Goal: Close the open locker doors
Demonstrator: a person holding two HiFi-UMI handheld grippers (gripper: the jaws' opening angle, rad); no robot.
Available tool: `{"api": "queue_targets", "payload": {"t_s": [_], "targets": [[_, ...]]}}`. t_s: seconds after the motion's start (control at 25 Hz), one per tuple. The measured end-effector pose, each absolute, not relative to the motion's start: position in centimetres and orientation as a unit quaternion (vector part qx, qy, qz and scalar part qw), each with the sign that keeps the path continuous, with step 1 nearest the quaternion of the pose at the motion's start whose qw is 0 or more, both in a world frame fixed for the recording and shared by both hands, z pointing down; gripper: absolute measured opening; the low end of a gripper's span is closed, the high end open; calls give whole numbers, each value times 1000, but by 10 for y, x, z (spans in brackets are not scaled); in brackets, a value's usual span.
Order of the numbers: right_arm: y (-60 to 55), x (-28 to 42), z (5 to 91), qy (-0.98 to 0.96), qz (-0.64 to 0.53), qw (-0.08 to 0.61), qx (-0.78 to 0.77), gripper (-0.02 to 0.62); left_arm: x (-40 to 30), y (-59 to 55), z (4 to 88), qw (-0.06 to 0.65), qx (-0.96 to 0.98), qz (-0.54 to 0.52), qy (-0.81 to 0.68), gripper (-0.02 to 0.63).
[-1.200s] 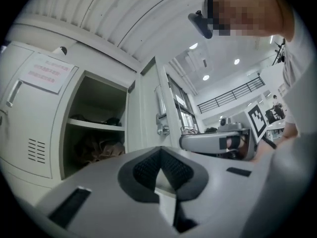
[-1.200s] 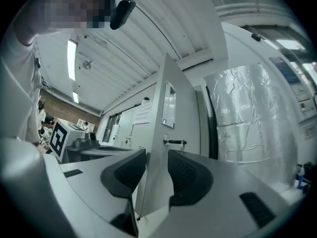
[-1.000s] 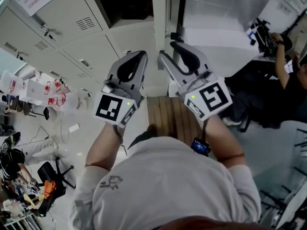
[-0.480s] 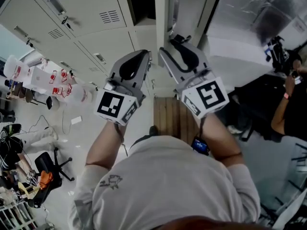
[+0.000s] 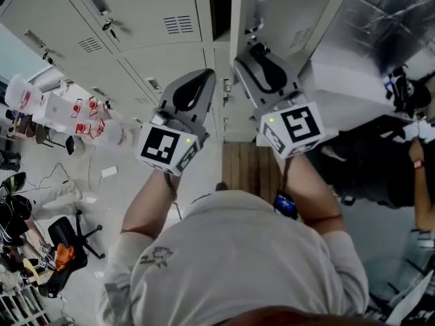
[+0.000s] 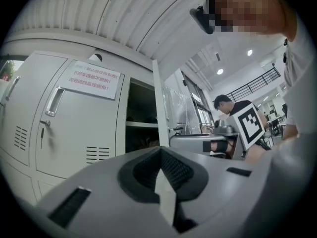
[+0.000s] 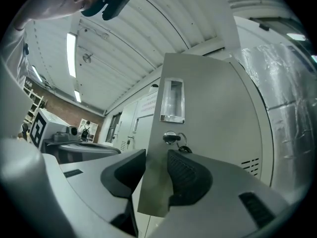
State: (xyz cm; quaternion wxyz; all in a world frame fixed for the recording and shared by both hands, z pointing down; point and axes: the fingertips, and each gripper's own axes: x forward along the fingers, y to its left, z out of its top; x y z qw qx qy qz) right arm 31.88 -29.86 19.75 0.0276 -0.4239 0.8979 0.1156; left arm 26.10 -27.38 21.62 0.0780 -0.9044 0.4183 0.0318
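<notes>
Raised and carried closer to the lockers [image 5: 136,19] since a second ago: both grippers, now in the upper middle of the head view, with the grey locker bank filling more of the top of the frame. Right gripper [image 5: 257,49] up against the open locker door [image 5: 279,12], which stands out from the bank at top centre, just right of the dark open compartment [image 5: 219,5]. In the right gripper view, jaws narrow, one on each side of the door's lower left corner, with the door edge filling the gap between the pads. Recessed handle [image 7: 172,100] and key [image 7: 171,138] in the lock just above the jaws. Left gripper [image 5: 202,79] just beside the right one, apart from the door, pointed at the lockers. In the left gripper view, jaws together with nothing between them. Printed notice [image 6: 89,80] on a closed door at left, open compartment with a shelf at centre.
</notes>
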Motion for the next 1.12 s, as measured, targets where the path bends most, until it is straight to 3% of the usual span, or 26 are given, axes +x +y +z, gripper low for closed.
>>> {"api": "queue_targets", "payload": {"t_s": [1.12], "targets": [[-415, 284, 229, 884, 88, -16, -460, 123, 204, -307, 225, 74, -894, 26, 441, -5]]}}
